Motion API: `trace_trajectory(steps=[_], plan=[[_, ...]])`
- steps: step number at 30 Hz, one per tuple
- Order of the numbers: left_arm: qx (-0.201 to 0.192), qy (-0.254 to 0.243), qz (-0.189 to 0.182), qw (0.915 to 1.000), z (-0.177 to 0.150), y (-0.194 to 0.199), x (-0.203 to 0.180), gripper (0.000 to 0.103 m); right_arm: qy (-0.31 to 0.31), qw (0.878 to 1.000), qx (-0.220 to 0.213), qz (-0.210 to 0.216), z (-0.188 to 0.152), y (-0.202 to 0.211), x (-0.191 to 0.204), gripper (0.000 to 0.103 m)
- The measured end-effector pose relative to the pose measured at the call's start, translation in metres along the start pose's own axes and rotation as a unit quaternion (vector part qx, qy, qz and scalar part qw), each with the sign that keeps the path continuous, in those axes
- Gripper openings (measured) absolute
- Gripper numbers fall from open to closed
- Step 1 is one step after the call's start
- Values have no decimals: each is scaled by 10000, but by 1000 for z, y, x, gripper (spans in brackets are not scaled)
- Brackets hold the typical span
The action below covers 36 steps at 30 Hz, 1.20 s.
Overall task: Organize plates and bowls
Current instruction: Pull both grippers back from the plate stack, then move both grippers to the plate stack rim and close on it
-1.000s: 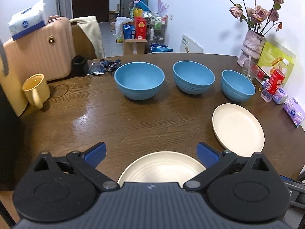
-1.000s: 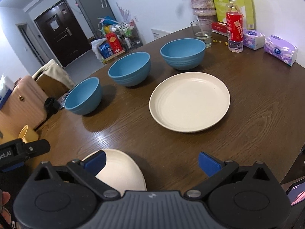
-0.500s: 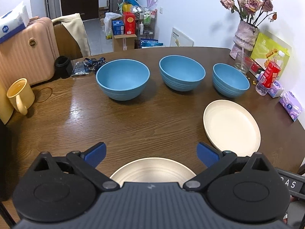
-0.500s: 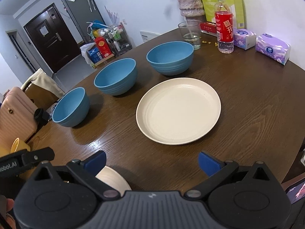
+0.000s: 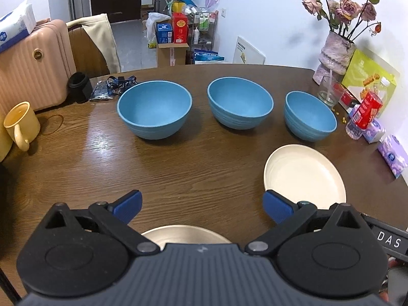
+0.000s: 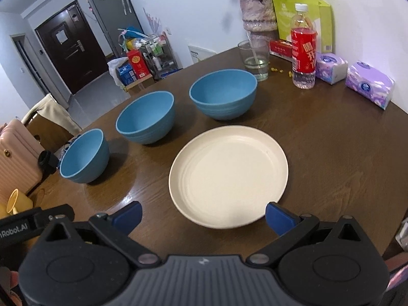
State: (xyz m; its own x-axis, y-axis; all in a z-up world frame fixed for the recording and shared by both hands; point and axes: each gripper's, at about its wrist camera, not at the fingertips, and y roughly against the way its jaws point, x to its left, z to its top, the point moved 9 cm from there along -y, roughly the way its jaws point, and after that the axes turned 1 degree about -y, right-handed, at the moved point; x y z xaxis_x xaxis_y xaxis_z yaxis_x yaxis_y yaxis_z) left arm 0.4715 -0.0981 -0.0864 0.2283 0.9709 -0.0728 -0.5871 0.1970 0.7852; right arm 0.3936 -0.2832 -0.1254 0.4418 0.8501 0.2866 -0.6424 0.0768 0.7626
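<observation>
Three blue bowls stand in a row on the brown table: left bowl [image 5: 154, 112], middle bowl [image 5: 239, 105], right bowl [image 5: 309, 118]. They also show in the right wrist view as the left bowl [image 6: 84, 159], middle bowl [image 6: 146, 116] and right bowl [image 6: 223, 97]. A cream plate [image 5: 304, 176] [image 6: 228, 174] lies in front of the right bowl. A second cream plate [image 5: 186, 233] lies mostly hidden under my left gripper [image 5: 202, 207], which is open and empty. My right gripper [image 6: 202, 216] is open and empty at the near edge of the first plate.
A yellow mug [image 5: 21, 125] stands at the table's left edge. At the right are a glass [image 6: 255, 60], a red-labelled bottle [image 6: 303, 48], tissue packs [image 6: 369, 84] and a flower vase [image 6: 258, 17]. A pink suitcase [image 5: 33, 66] stands beyond the table.
Both grippers have pulled back and risen. The near plate has slid further under the left gripper. The right view has swung right, centring the far plate.
</observation>
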Motion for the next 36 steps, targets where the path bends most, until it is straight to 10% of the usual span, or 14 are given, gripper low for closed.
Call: trace_trajectory(steps=[28, 36], plan=[[394, 327, 267, 9983, 16, -70, -62, 103, -286, 9993, 225, -25, 48, -57, -74, 98], [636, 428, 354, 9964, 13, -102, -74, 103, -301, 9985, 464, -1, 54, -82, -97, 83]])
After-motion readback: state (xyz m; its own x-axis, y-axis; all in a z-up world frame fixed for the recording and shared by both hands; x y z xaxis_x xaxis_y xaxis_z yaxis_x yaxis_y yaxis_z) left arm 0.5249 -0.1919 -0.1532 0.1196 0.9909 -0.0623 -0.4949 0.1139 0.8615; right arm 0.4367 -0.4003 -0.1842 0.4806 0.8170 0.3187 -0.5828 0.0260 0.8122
